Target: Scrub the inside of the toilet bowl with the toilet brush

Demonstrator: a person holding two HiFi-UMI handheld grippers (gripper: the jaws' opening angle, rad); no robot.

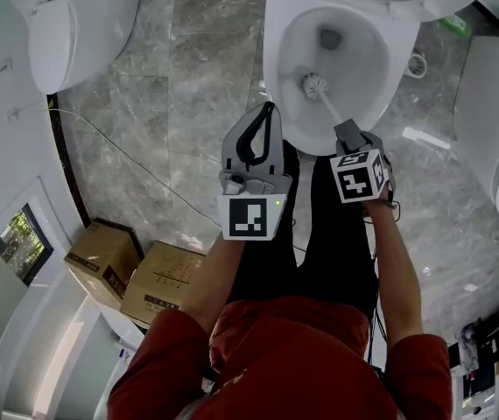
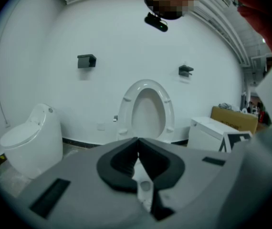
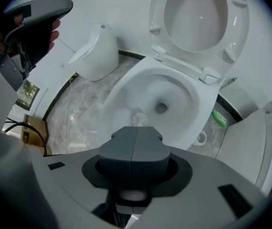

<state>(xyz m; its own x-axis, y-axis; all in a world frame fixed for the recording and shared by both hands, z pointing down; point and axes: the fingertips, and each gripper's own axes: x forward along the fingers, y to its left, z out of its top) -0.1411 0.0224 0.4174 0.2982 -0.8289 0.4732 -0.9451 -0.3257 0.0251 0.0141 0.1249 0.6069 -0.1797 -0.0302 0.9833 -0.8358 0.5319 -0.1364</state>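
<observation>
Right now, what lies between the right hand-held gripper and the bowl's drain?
The toilet brush, its bristle head short of the drain; head view shows it.

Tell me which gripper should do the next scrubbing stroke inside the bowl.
Right. The right gripper is shut on the toilet brush, whose head sits inside the toilet bowl. The left gripper is shut and empty, near the rim.

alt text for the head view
Seen from above, the right gripper holds a toilet brush, its head inside the open white toilet bowl. The left gripper, jaws shut and empty, hangs beside it.
</observation>
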